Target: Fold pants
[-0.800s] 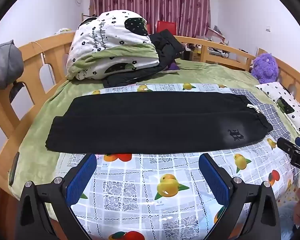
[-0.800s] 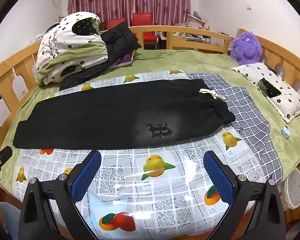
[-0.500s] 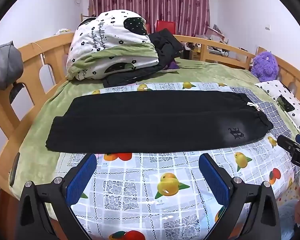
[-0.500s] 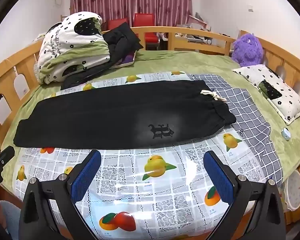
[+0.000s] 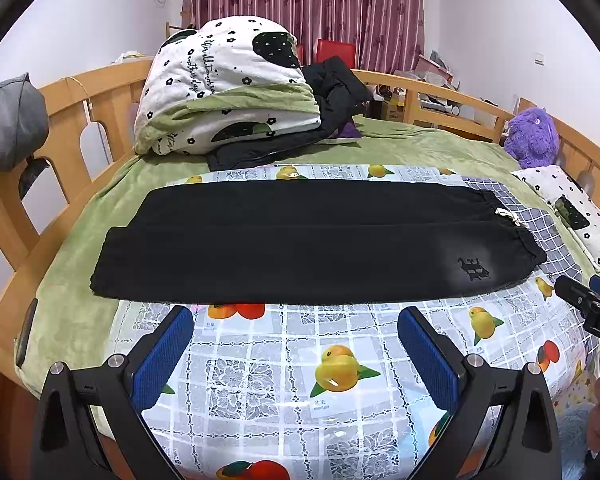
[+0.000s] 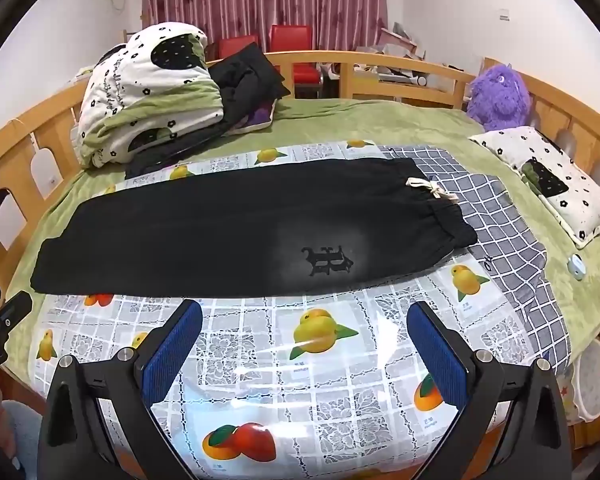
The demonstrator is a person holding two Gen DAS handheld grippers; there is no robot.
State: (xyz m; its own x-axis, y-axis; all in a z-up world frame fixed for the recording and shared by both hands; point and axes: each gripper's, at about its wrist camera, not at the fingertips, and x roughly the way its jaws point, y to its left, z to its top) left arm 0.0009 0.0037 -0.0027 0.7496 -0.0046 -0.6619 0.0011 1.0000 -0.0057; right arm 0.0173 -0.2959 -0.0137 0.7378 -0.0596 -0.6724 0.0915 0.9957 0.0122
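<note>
Two open claws, black pants laid out ahead

We see the black pants (image 5: 300, 240) lying flat and lengthwise on the fruit-print tablecloth (image 5: 300, 360), just beyond the tips of both claws. Our left gripper (image 5: 294, 344) has its blue pads spread wide, holding nothing; the pants' leg cuffs lie ahead to its left. Our right gripper (image 6: 304, 340) is likewise spread and empty, with the embroidered logo (image 6: 327, 261) straight ahead and the drawstring (image 6: 430, 190) farther off to its right. Beyond the pants sit a folded quilt (image 5: 228, 88) and a purple plush toy (image 6: 498, 96).
</note>
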